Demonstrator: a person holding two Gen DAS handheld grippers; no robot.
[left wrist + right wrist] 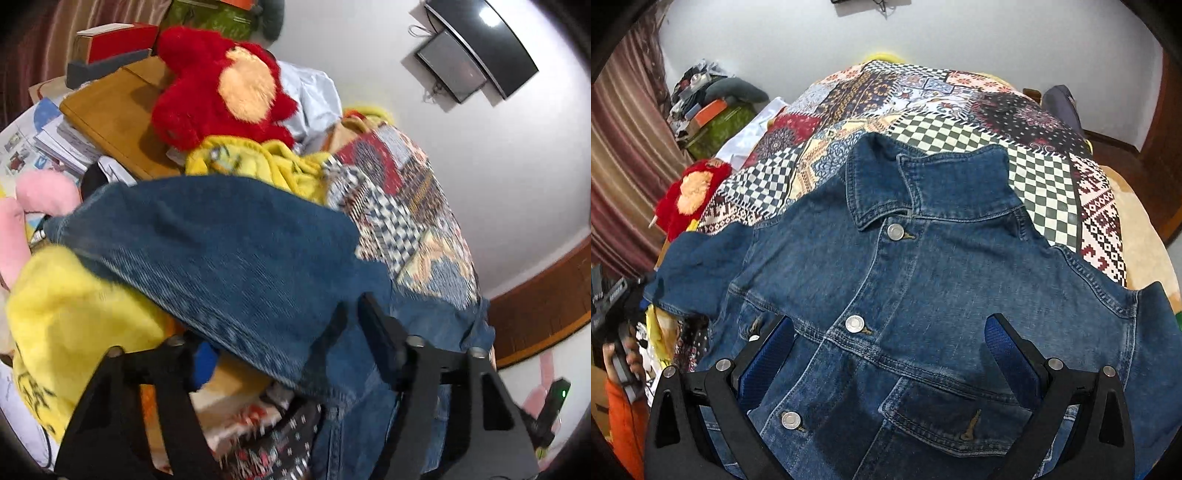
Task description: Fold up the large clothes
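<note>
A blue denim jacket [923, 258] lies front up and buttoned on a patchwork quilt [1045, 192], collar at the far side. My right gripper [886, 343] hovers just over its chest, jaws wide apart with nothing between them. One sleeve [701, 266] hangs off the bed's left edge. In the left wrist view that sleeve [229, 251] crosses the frame, and my left gripper [284, 339] straddles its hem. One finger [373, 325] lies on top of the denim and the blue-padded finger [203, 360] sits below the hem. The jaws stand half apart and I see no pinch on the cloth.
A red plush toy [221, 88] and a yellow blanket [74, 325] crowd the bedside, with a wooden board [110, 110] and a pink plush [37, 199]. A hand [620, 354] holds the left gripper's handle. Curtains [620, 166] hang left; a TV [491, 48] is on the wall.
</note>
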